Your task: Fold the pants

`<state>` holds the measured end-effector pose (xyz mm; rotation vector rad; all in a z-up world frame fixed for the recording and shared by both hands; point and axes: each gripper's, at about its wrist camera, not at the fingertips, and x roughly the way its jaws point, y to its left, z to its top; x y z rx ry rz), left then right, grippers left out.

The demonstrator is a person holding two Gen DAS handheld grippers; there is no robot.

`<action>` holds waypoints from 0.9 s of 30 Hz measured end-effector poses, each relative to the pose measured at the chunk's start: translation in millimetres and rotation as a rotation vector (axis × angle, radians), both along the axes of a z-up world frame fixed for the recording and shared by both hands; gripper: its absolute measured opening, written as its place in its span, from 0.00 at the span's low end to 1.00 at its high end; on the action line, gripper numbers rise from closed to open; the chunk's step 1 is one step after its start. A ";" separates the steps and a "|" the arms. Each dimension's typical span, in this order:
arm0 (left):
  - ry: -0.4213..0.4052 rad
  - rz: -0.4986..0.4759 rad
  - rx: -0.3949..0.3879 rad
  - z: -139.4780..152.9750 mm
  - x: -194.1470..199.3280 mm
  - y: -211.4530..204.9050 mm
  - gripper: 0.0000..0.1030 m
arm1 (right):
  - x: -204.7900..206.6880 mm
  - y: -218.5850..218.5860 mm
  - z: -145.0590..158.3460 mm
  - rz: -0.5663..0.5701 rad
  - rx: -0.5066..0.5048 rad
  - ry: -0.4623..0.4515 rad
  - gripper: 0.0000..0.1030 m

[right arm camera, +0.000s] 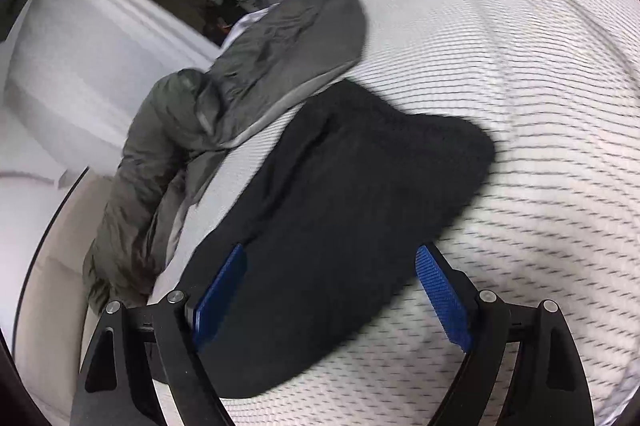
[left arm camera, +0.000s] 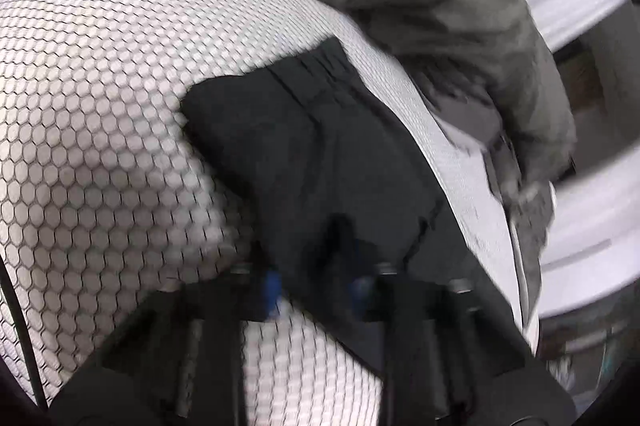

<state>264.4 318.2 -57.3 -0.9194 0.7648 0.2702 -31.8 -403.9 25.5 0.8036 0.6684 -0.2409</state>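
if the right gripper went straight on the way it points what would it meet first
Most likely the folded black pants: the right gripper is open, with the dark cloth lying between its fingers and ahead. Beyond them sits the grey-green jacket on the patterned bed cover. Depth is unclear.

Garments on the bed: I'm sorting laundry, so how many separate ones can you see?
2. The folded black pants lie on the honeycomb-patterned bed cover, just ahead of the right tool. A grey-green jacket is draped over the bed's edge beyond them. Others may be hidden.
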 end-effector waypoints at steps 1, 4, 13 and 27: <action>-0.016 0.018 -0.007 -1.2 3.6 1.2 0.06 | -3.6 -8.9 -2.7 -0.013 0.022 -0.004 0.86; -0.047 0.039 0.037 8.1 -2.2 -5.3 0.03 | -5.8 -38.2 -24.6 -0.047 0.133 0.050 0.83; -0.052 0.026 0.092 32.9 -46.5 -14.5 0.02 | 28.5 -46.5 -46.0 -0.022 0.211 -0.061 0.12; 0.029 -0.016 0.218 24.1 -227.4 -17.4 0.38 | -114.0 -10.0 -21.9 0.132 -0.044 0.096 0.52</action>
